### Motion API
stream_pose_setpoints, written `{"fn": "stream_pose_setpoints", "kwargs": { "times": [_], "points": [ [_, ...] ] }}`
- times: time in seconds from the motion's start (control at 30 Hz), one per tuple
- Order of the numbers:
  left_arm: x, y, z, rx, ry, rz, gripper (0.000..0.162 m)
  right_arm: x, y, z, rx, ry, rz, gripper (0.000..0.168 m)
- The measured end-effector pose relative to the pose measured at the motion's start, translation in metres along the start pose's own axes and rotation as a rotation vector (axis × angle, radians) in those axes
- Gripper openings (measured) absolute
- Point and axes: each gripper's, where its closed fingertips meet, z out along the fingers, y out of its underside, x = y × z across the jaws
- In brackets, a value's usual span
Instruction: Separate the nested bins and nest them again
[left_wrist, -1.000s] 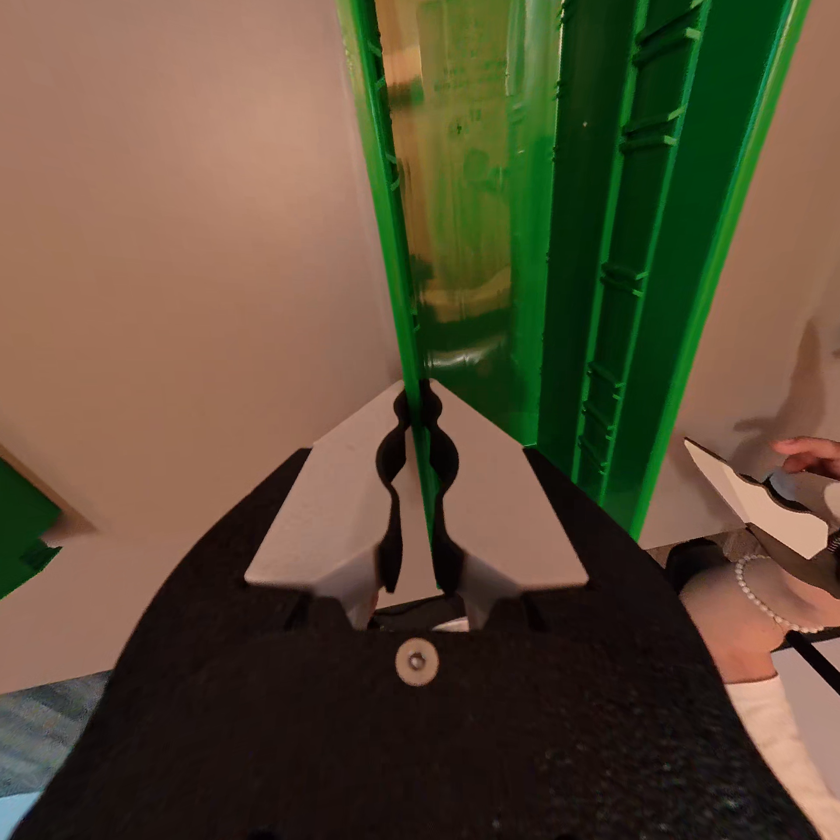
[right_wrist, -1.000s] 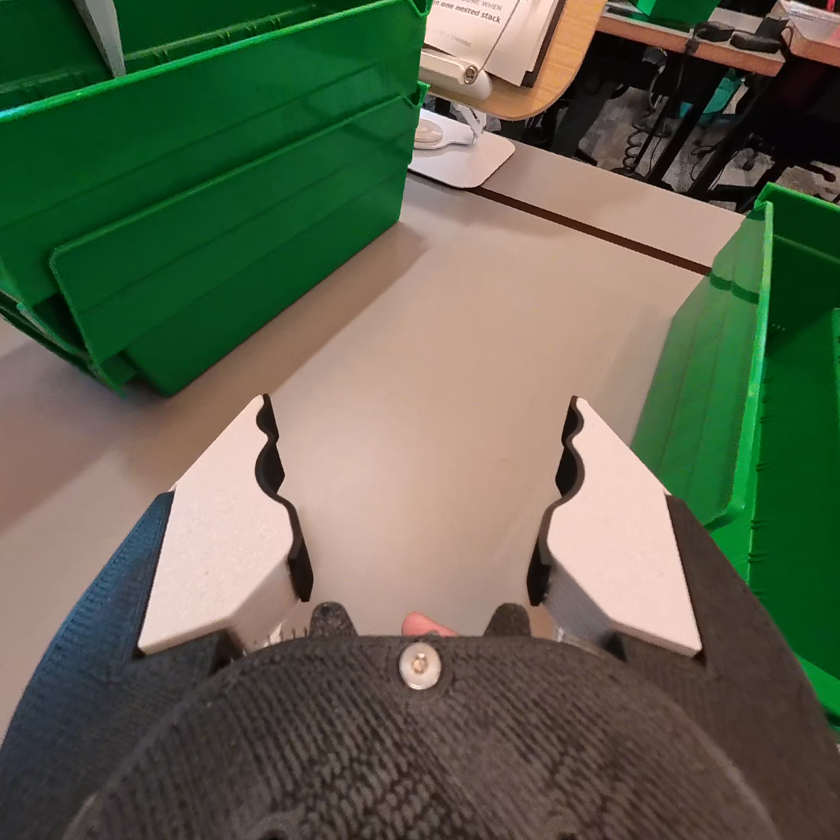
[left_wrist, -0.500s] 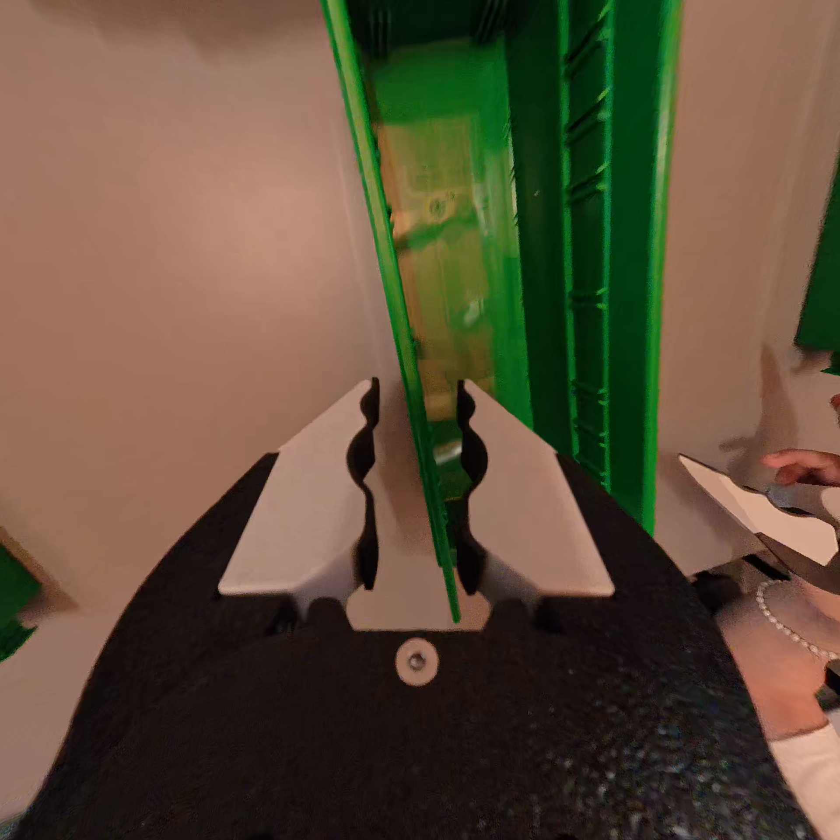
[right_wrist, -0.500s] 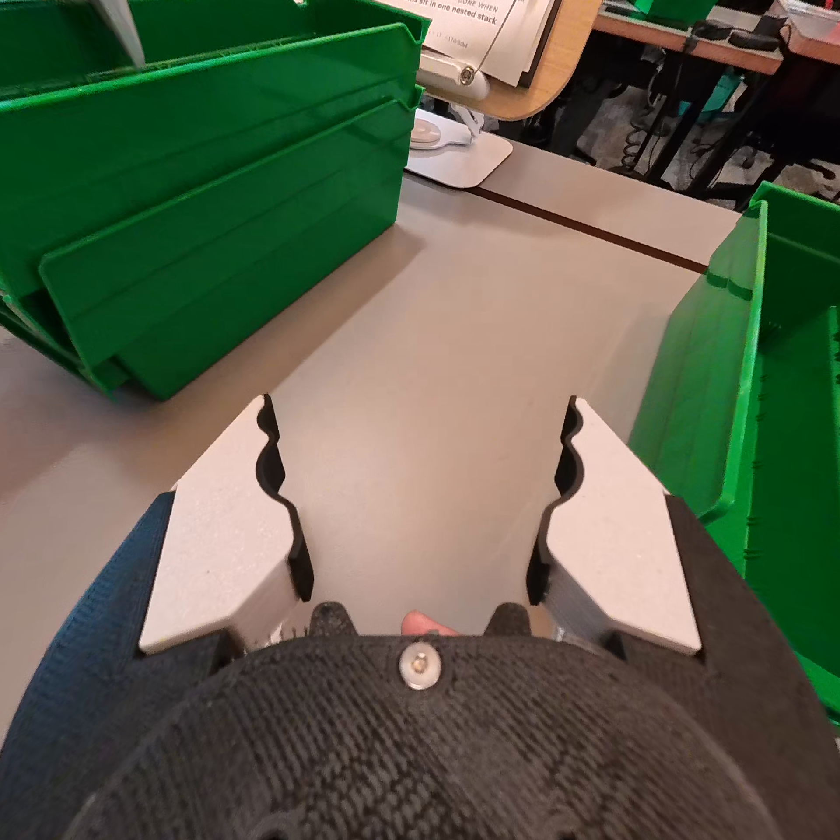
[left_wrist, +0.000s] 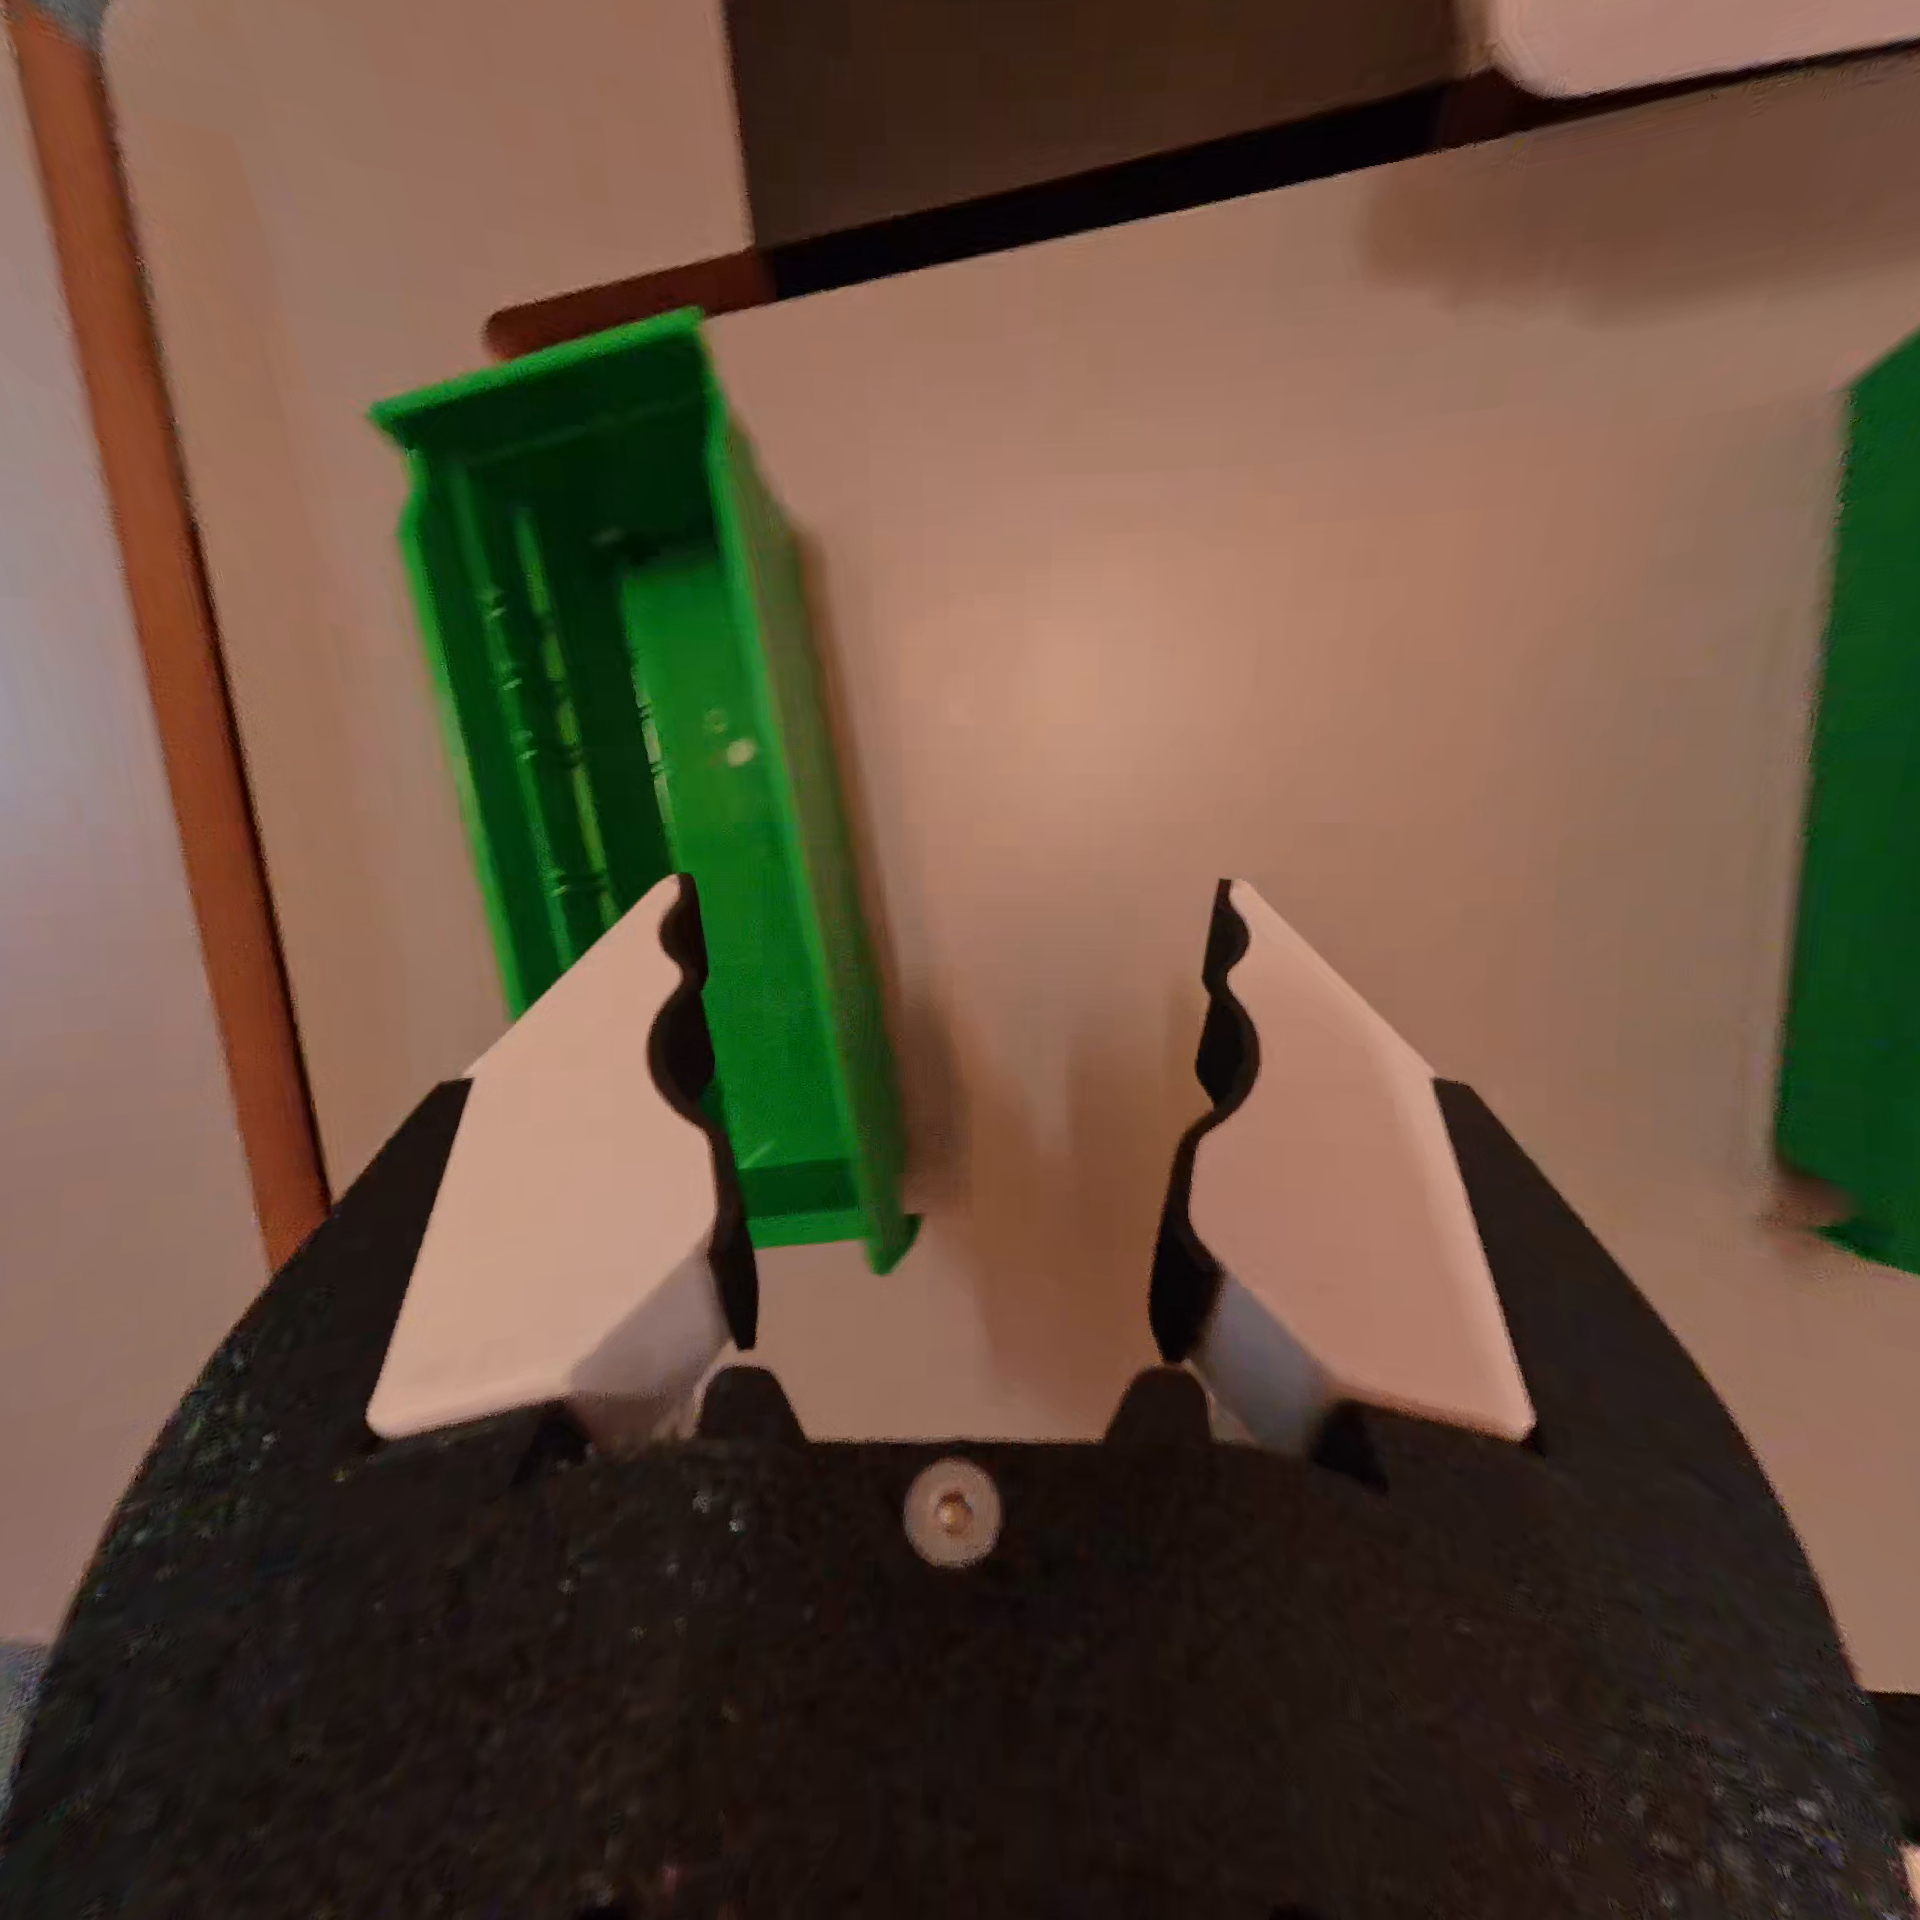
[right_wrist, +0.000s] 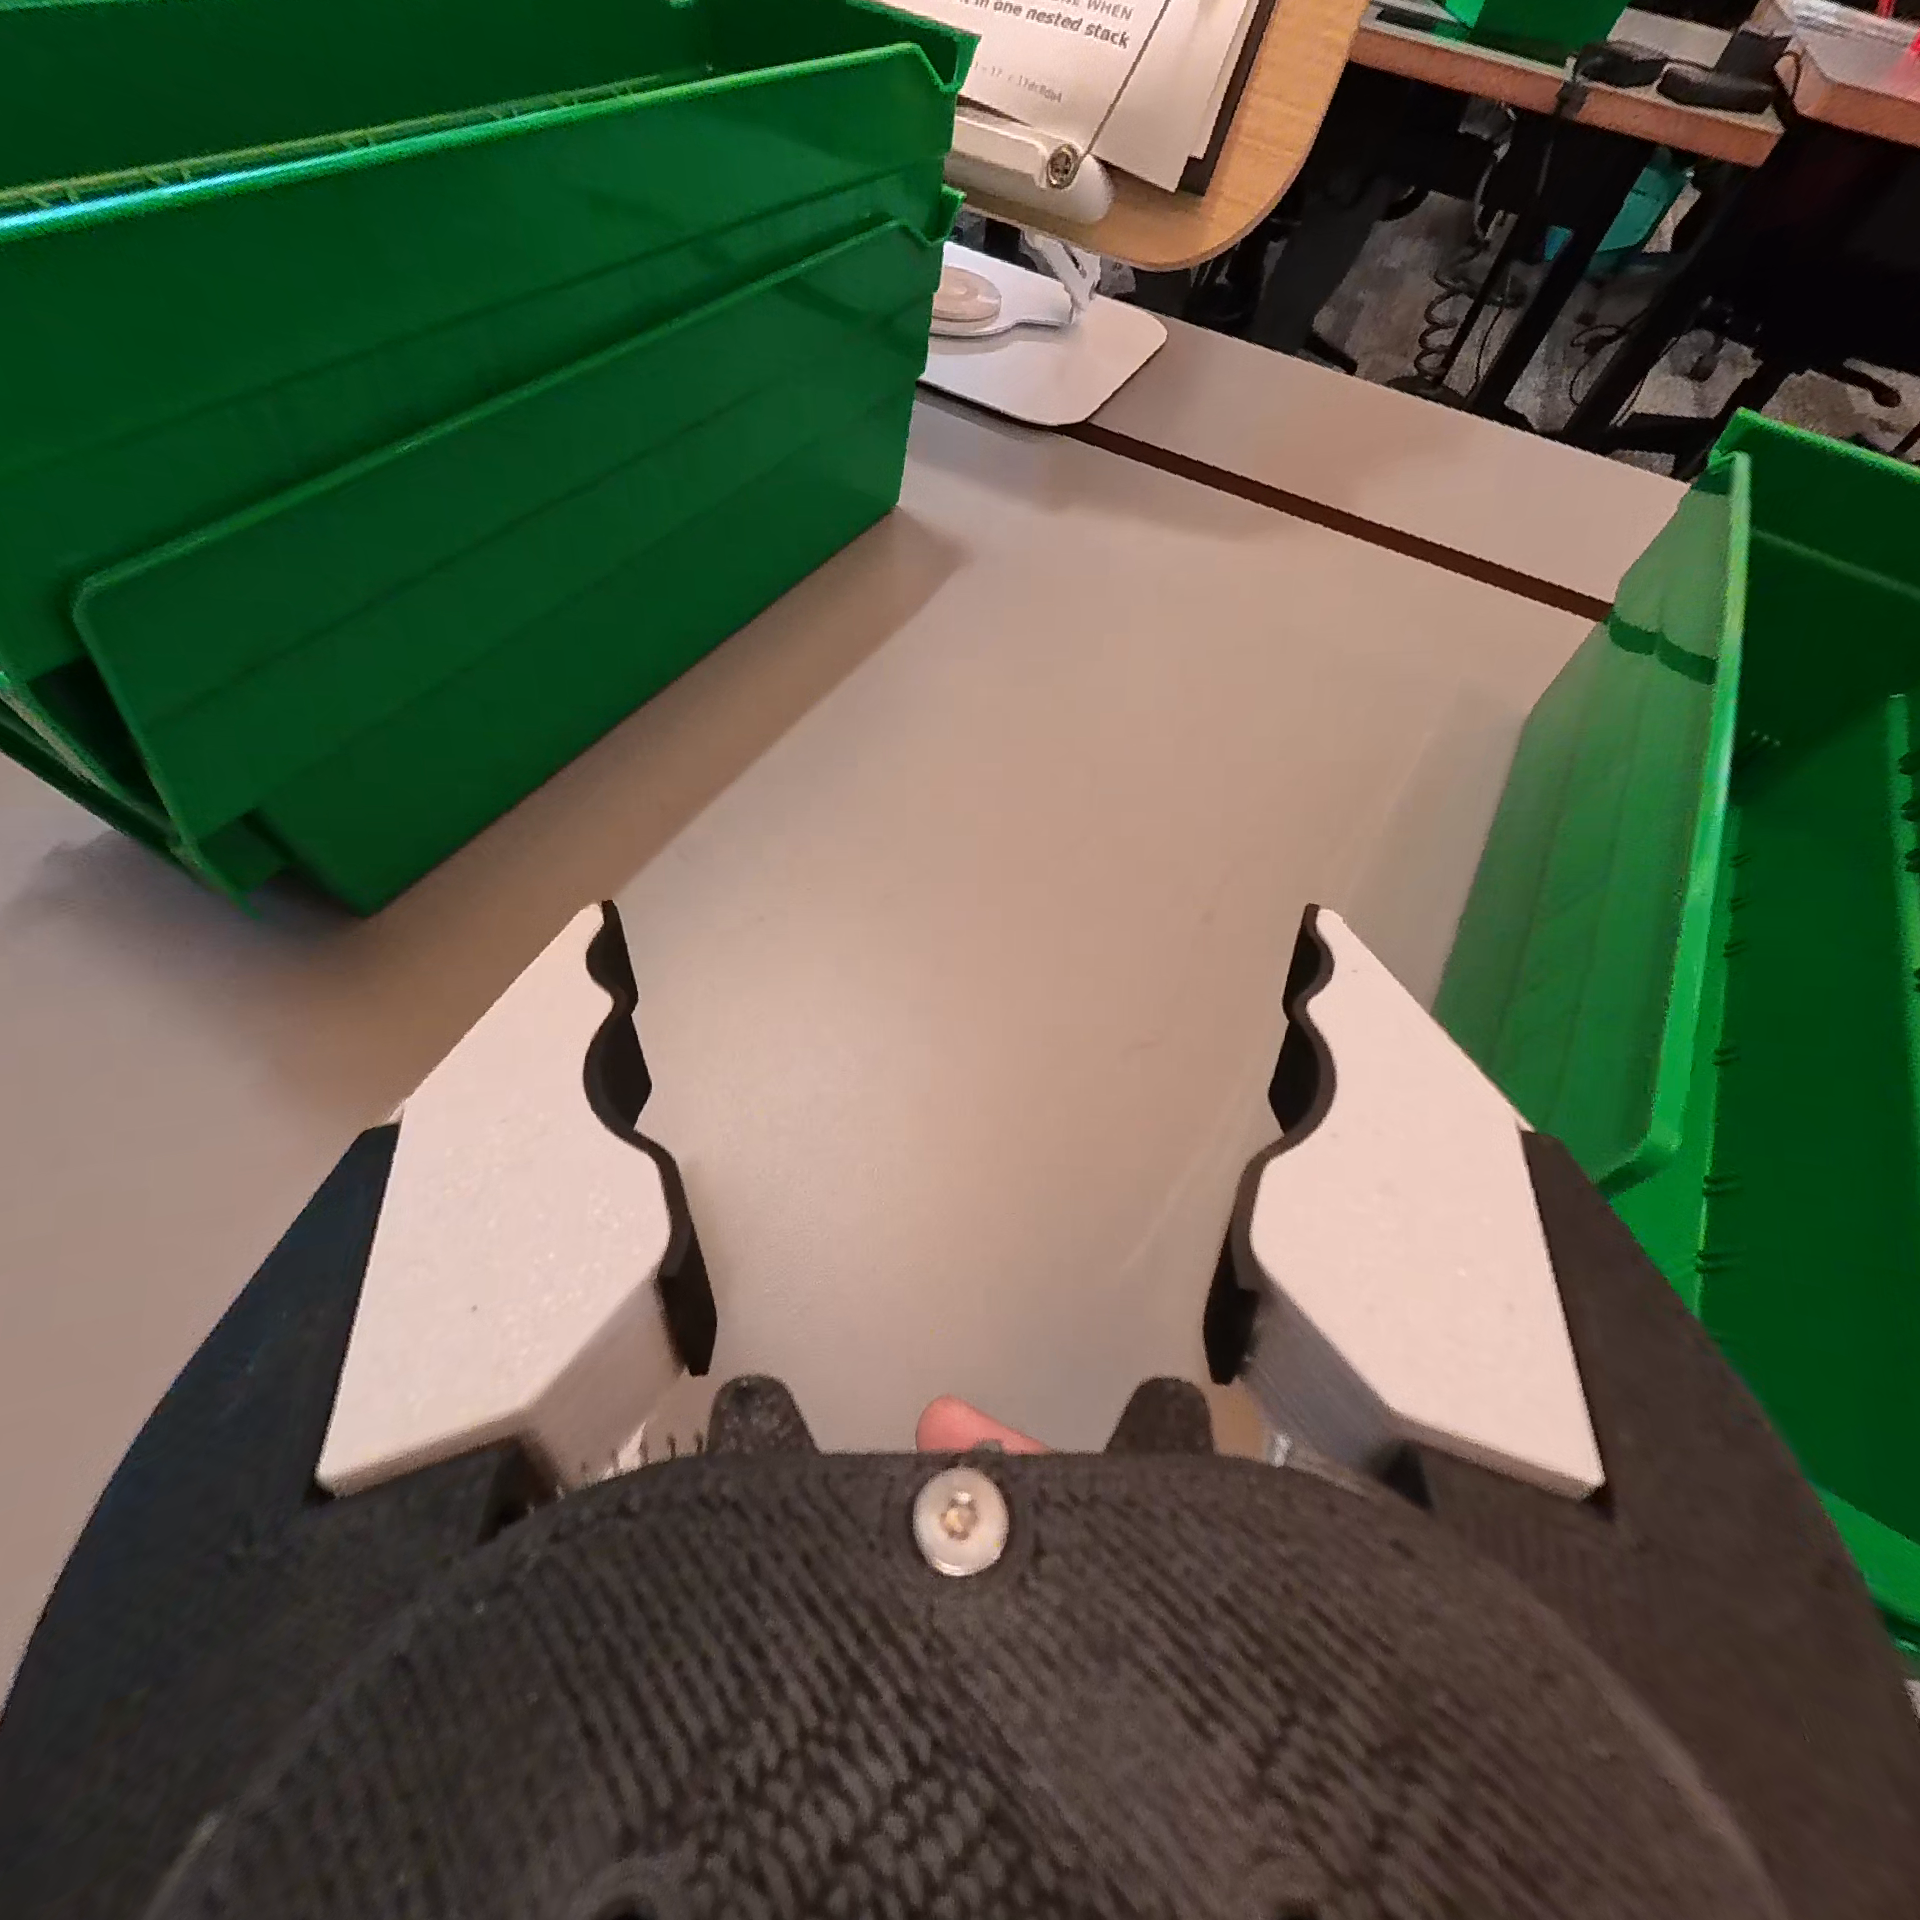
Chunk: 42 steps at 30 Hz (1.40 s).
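left tool (left_wrist: 951, 1122) released ribbed green bin (left_wrist: 644, 769), jaws apart; right tool (right_wrist: 961, 1132) agape.

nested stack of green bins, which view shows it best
The right wrist view. There the nested stack of green bins fills the upper left, with several rims layered one inside another and one long side fully in sight on the table. The left wrist view shows no layered stack, only a single green bin and a blurred green edge at right.
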Motion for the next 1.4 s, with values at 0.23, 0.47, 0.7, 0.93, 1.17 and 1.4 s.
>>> {"fn": "stream_pose_setpoints", "kwargs": {
  "times": [0.23,0.47,0.7,0.93,1.17,1.4],
  "points": [
    [-0.077,0.033,0.036,-0.052,0.004,-0.118,0.108,-0.006,0.009,0.007,-0.031,-0.009,-0.015,0.124],
    [-0.090,0.032,0.075,-0.117,0.049,-0.113,0.111,-0.008,0.013,0.012,-0.046,-0.025,0.003,0.124],
    [-0.100,0.023,0.105,-0.183,0.009,-0.065,0.117,-0.003,0.022,0.017,-0.074,-0.013,0.004,0.125],
    [-0.119,0.002,0.113,-0.151,-0.059,-0.008,0.123,-0.002,0.030,0.022,-0.092,-0.028,0.020,0.126],
    [-0.113,0.012,0.134,-0.237,0.061,-0.053,0.132,-0.002,0.035,0.024,-0.105,-0.035,0.018,0.126],
    [-0.107,0.020,0.144,-0.294,0.135,-0.086,0.138,-0.003,0.038,0.026,-0.119,-0.038,0.013,0.126]
  ]
}}
